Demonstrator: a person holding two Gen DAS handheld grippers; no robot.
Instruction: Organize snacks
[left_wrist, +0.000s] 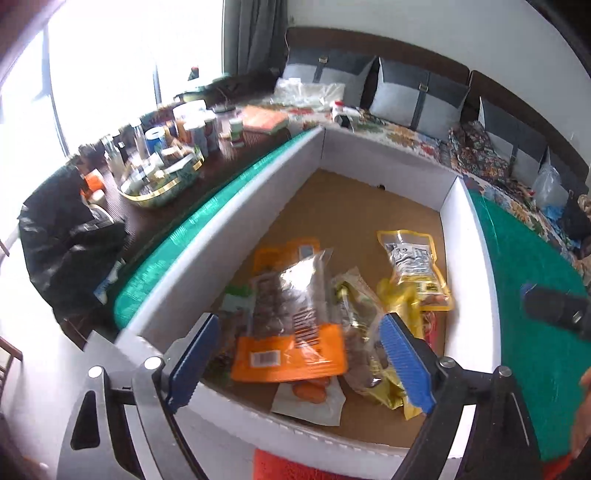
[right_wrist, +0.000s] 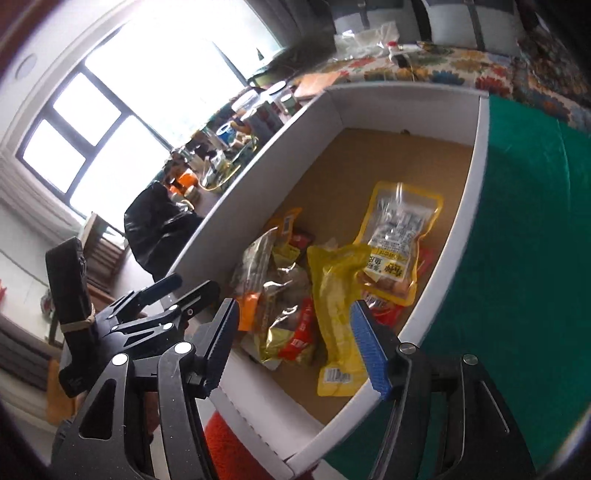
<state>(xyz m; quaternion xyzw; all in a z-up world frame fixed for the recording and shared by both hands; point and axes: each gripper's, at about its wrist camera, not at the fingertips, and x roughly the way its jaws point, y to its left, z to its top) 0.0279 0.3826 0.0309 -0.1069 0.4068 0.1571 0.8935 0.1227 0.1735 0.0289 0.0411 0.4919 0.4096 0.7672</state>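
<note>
Bright window light floods the room behind a dark surface (left_wrist: 155, 218) crowded with jars and bottles, where a round gold-rimmed tray (left_wrist: 162, 184) sits beside a crumpled black plastic bag (left_wrist: 70, 236). Grey cushions (left_wrist: 417, 99) line a couch covered in a flowered cloth (left_wrist: 406, 134).

Nearer the cameras stands a large open cardboard box with white walls and a brown floor (left_wrist: 343, 218), its outside wrapped in green film. Snack packets lie heaped at its near end — an orange-and-clear pouch with a barcode (left_wrist: 291, 332) on top of the pile, a crinkled yellow bag (right_wrist: 340, 314) just beside it, and a yellow-edged clear pouch of wrapped sweets (right_wrist: 399, 236) lying flat toward the box's right wall, touching the yellow bag.

Both grippers hover above the near rim of the box. The left gripper (left_wrist: 295, 354) has its blue-padded jaws spread wide and holding nothing, with the orange pouch seen between them. The right gripper (right_wrist: 295, 350) is likewise released, jaws apart over the yellow bag — not touching it.
</note>
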